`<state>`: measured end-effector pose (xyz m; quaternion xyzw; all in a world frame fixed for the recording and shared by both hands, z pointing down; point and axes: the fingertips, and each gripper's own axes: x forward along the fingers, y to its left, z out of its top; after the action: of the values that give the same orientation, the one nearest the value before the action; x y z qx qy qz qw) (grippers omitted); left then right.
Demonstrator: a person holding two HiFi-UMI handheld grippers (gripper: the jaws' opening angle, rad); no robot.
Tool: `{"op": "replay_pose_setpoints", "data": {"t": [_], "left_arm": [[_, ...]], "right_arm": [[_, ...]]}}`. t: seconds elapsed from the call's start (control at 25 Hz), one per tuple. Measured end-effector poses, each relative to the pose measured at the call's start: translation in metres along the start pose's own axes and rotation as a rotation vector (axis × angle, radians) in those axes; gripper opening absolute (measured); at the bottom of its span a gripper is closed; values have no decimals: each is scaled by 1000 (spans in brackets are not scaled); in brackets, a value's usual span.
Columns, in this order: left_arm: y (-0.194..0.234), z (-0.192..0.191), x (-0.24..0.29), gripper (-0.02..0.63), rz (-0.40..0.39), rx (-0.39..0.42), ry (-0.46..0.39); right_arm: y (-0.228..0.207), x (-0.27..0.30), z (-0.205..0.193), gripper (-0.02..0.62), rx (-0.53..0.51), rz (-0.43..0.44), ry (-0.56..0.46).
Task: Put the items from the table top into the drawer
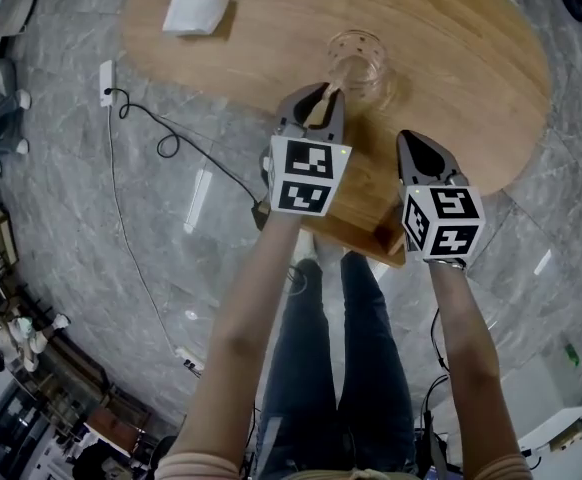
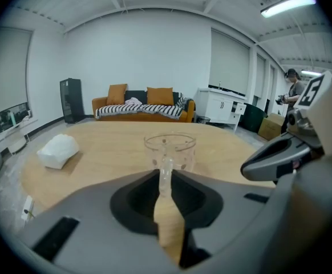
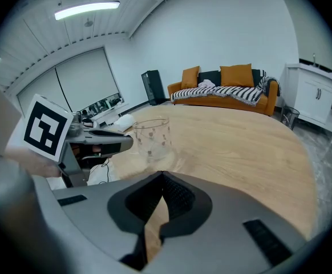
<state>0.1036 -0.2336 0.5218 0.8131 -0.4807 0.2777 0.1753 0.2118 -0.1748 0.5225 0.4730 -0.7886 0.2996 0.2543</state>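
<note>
Far left, down on the grey marble-look floor (image 1: 81, 228), there's a white power strip (image 1: 106, 81). Up on the oval light-wood table (image 1: 271, 38), a white folded cloth (image 1: 196, 10) lies flat at the left end, well apart from everything else.

Moving right, the clear glass cup with little dots (image 1: 356, 63) is upright, closer to the near edge than the cloth is. It's on the table side of things, not in the drawer. The left gripper (image 1: 323, 90) comes at it from the near side. In the left gripper view its jaws are almost together, pinching the cup's clear handle right at the tips, with a sliver of tabletop showing through the gap behind. Honestly can't tell if the cup's base is sitting on the wood or just off it.

Below and between the two marker cubes, a wooden drawer (image 1: 366, 236) pokes out from under the table's near edge.

The right gripper (image 1: 411, 140) is just beside the left one, over that same near edge and angled down. Its jaws are closed against each other at the tips with nothing in them. The cup is ahead of it and off to its left, not touching.

Behind the table there's an orange sofa with a striped blanket (image 2: 143, 108) against a white wall, then white cabinets (image 2: 220, 104), and a person (image 2: 294, 90) standing at the far right.
</note>
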Motion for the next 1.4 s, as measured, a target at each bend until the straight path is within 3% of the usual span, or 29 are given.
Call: {"op": "replay_pose_setpoints", "data": {"t": [0.44,0.8,1.4], "left_arm": [[22,-8,-82,60,55,-34,-91],[39,-30,-138,58,90,-43,-117],[28,-102,-182,53,-24,-40,-63]], "right_arm": [[40,-4,0,9,-19,15,-9],[84,-3,-4,9,-47,25,-2],[138,-5,-45,9,-34,-26,55]]}}
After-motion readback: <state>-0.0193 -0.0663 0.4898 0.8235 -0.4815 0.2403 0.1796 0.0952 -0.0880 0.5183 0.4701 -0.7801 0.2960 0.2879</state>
